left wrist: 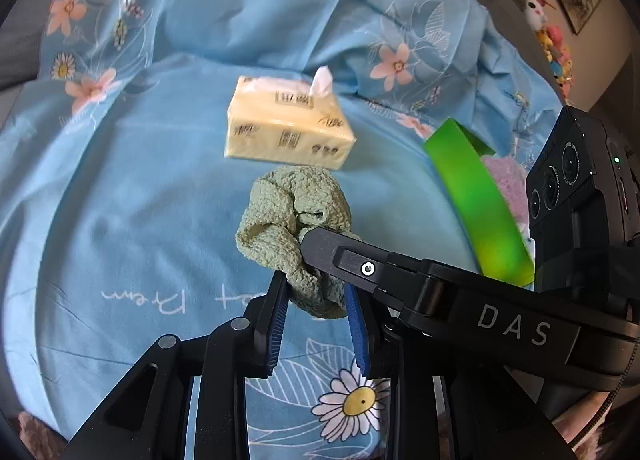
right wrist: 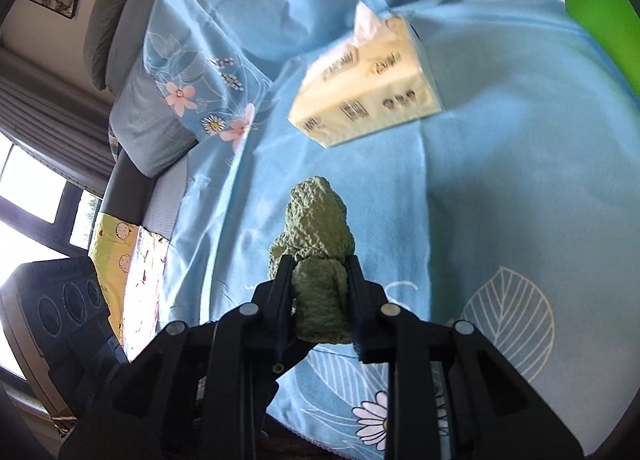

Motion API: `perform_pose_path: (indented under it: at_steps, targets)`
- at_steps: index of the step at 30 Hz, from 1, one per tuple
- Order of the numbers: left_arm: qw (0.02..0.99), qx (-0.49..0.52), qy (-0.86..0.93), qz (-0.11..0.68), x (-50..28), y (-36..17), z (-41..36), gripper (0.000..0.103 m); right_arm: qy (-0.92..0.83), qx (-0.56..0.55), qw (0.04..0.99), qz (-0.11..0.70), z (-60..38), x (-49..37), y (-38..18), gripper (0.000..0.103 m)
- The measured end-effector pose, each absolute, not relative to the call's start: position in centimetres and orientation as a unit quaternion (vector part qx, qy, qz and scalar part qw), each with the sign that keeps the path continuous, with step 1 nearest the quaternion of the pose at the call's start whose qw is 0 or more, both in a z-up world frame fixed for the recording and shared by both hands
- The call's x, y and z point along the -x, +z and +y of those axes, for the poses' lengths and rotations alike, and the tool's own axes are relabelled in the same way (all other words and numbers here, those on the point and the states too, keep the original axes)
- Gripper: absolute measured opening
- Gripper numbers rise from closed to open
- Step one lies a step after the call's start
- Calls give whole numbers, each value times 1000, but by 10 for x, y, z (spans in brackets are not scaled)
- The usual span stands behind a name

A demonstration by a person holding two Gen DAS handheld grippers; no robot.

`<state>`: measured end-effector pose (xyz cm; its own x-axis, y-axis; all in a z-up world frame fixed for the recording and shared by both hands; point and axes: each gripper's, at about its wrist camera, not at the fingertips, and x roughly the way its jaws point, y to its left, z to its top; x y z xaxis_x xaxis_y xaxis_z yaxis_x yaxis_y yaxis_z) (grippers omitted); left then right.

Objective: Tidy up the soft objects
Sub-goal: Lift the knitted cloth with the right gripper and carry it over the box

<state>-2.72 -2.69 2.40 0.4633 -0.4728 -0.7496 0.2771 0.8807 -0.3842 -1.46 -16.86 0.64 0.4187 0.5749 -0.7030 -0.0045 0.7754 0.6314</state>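
Nearest to us, both pairs of fingers pinch the same green cloth (left wrist: 294, 216), a crinkled, bunched-up piece held just above the blue floral sheet (left wrist: 120, 220). Our left gripper (left wrist: 316, 292) has its blue pads closed on the lower end of the cloth, and our right gripper (right wrist: 320, 280) is clamped on another fold of it (right wrist: 316, 256), its black finger crossing the left wrist view from the right. Neither pair stands open; each is drawn in tight with fabric squeezed between the pads. Beyond the cloth, a little further up the sheet, lies a soft pack of tissues (left wrist: 286, 124) with one tissue poking from the top. To the right of the cloth sits a bright green bin (left wrist: 476, 196) with something pale purple (left wrist: 504, 180) inside. We judge the cloth to be light, limp and easily crushed, with a rough texture that should not slip from the pads. It will sag wherever it is unsupported, so holding it at two separated points, as we do now, seems the sensible way to spread or fold it.
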Motion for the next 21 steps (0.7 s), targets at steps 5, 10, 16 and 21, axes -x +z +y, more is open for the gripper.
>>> perform_pose_path:
  at_steps: [5, 10, 16, 21]
  targets:
    - [860, 89, -230, 446, 32, 44, -33, 29, 185, -279, 810, 481, -171, 22, 28, 24]
    - [867, 79, -244, 427, 40, 61, -39, 29, 181, -280, 824, 458, -177, 32, 46, 24]
    - [876, 61, -255, 405, 49, 75, -50, 29, 167, -272, 842, 435, -184, 44, 64, 24]
    - [877, 51, -267, 397, 53, 82, -59, 29, 159, -276, 849, 421, -193, 52, 72, 25]
